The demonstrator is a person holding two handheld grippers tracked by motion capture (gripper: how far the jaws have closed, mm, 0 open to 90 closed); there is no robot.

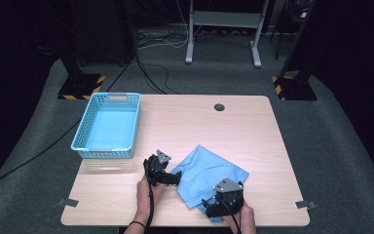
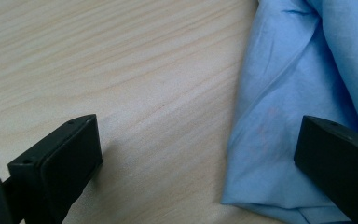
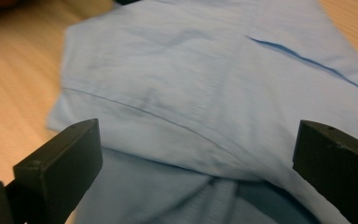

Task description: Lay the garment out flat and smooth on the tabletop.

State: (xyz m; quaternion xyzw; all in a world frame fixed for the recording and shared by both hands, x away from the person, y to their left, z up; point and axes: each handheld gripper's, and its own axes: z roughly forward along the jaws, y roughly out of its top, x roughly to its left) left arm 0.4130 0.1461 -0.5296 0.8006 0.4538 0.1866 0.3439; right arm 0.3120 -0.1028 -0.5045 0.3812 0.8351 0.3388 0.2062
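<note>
A light blue plastic basket [image 1: 108, 126] sits in the left middle of the high view, at the table's [image 1: 199, 122] left edge. It is rectangular, with latticed walls and a smooth floor, and nothing lies in it.

The table is pale wood with a fine lengthwise grain, rounded corners and a small dark round hole [image 1: 219, 107] near its far edge. Small grey clips [image 1: 68, 203] sit at its two near corners.

The cloth [image 1: 207, 176] lies in the lower middle of the high view, right of centre on the table: a thin, soft, light blue fabric, folded into a rough diamond, with creases and a stitched seam seen in the right gripper view.

The left gripper [image 1: 171, 176] sits at the cloth's left corner. In the left gripper view its jaws stand wide apart, one over bare wood, the other over the cloth's [image 2: 289, 112] folded edge, gripping nothing.

The right gripper [image 1: 215, 204] is at the cloth's near corner, low in the frame. Its jaws are spread wide over the cloth [image 3: 200, 93], not clamped on it.

No writing or label can be read anywhere.
</note>
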